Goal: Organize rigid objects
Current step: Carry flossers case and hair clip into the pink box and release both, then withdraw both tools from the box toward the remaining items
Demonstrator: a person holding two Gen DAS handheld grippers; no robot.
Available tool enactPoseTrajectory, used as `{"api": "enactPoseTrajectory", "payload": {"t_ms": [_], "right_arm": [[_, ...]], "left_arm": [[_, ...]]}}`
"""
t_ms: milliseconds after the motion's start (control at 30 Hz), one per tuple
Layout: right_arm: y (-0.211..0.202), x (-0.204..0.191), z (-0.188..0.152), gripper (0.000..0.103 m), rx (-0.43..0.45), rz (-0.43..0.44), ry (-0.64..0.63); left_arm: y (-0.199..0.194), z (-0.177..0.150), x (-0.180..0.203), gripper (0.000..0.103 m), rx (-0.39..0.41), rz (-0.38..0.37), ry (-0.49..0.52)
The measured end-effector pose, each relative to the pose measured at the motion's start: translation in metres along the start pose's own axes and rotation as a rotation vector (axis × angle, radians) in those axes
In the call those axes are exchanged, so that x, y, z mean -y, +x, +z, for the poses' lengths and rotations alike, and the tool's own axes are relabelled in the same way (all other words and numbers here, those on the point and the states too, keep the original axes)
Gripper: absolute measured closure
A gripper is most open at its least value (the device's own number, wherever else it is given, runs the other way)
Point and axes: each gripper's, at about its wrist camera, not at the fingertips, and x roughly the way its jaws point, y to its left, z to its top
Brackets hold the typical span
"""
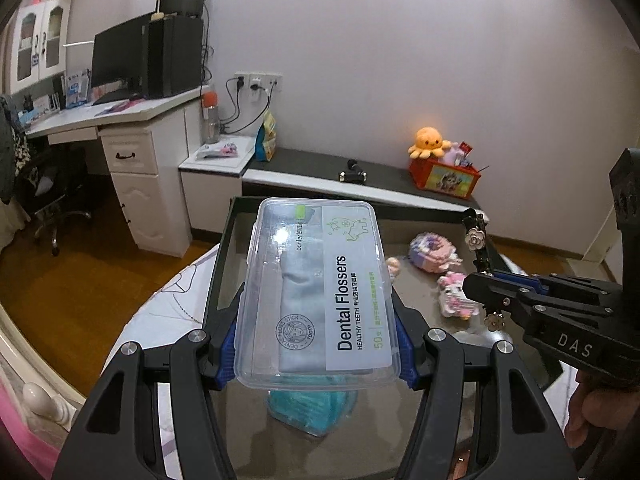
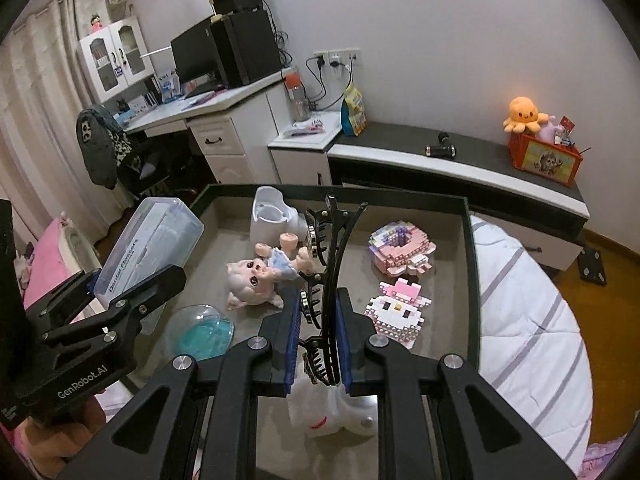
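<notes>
Between the blue pads of the left gripper (image 1: 316, 340), a clear plastic Dental Flossers box (image 1: 316, 292) is clamped by its long sides, label upward, and is held above a dark-rimmed tray (image 1: 224, 248) with a grey floor. Directly beneath the box, a clear dome with teal contents (image 1: 310, 408) is seen on the tray floor. Ahead and to the right of this gripper, a pink brick-built model (image 1: 434, 250) and a pink-and-white brick-built cat figure (image 1: 456, 294) are laid on the tray. At the right edge, the right gripper (image 1: 486, 276) is seen closed on a black hair claw clip with flower ornaments (image 1: 478, 248). Beyond the tray, a low bench (image 1: 320, 178) is set along a white wall, with an orange box (image 1: 444, 178) topped by an orange plush octopus (image 1: 428, 142); further left, a white desk (image 1: 132, 120) carries a monitor.

From the right wrist view, the black hair claw clip (image 2: 330, 264) is gripped upright between the shut jaws of the right gripper (image 2: 318, 320), over the tray (image 2: 470, 264). Ahead and left of it, a doll (image 2: 268, 276) is lying on the grey floor, and a white container (image 2: 270, 220) stands behind the doll. Ahead and right, the pink brick-built model (image 2: 402, 248) and the brick-built cat figure (image 2: 396, 312) are placed. Below the jaws, a white plush toy (image 2: 332, 412) is partly hidden. At the left, the left gripper (image 2: 120, 280) is seen holding the Dental Flossers box (image 2: 150, 240), with the teal-filled dome (image 2: 200, 332) beside it. White bedding (image 2: 528, 320) is spread under the tray, above a wooden floor (image 2: 600, 292).
</notes>
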Motion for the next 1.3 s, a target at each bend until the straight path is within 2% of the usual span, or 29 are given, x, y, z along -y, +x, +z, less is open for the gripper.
{"api": "enactPoseTrajectory", "payload": {"t_ms": [233,267,333,367,400,433,467,533,567,733,967,1133,1300], "right_arm": [[0.022,0.0,-0.002,0.086,-0.058,0.009,-0.008],[0.024,0.0,-0.003,0.082,-0.063,0.013,-0.007],[0.023,0.003,-0.004,0.053,-0.063,0.019,0.001],[0.021,0.004,-0.005,0.025,-0.056,0.027,0.01],[0.019,0.004,-0.006,0.016,-0.047,0.034,0.02],[0.015,0.006,-0.008,0.016,-0.033,0.031,0.031],[0.01,0.007,-0.009,0.014,-0.023,0.036,0.041],[-0.003,0.009,-0.011,0.003,0.003,0.034,0.072],[-0.013,0.01,-0.013,0.0,0.034,0.029,0.088],[-0.072,0.006,-0.024,0.0,0.168,0.036,0.139],[-0.168,-0.029,-0.054,0.0,0.323,-0.032,0.078],[-0.215,-0.046,-0.083,0.0,0.386,-0.077,0.045],[-0.239,-0.063,-0.112,0.0,0.429,-0.125,0.031]], "left_arm": [[0.013,-0.004,-0.004,0.041,-0.045,0.014,0.011],[0.014,-0.005,-0.006,0.038,-0.052,0.015,0.009],[0.01,-0.006,-0.008,0.025,-0.048,0.018,0.0],[0.004,-0.007,-0.009,0.014,-0.03,0.019,-0.005],[-0.004,-0.007,-0.01,0.006,-0.008,0.022,-0.009],[-0.012,-0.008,-0.012,0.001,0.01,0.031,-0.01],[-0.021,-0.008,-0.013,0.0,0.029,0.042,-0.009],[-0.039,-0.009,-0.015,0.0,0.057,0.053,-0.01],[-0.048,-0.01,-0.018,0.0,0.071,0.053,-0.014],[-0.111,-0.021,-0.021,0.0,0.181,0.063,-0.043],[-0.19,-0.043,-0.009,0.0,0.267,0.087,-0.022],[-0.234,-0.065,0.002,0.0,0.301,0.094,-0.008],[-0.264,-0.086,0.012,0.0,0.34,0.103,-0.031]]}}
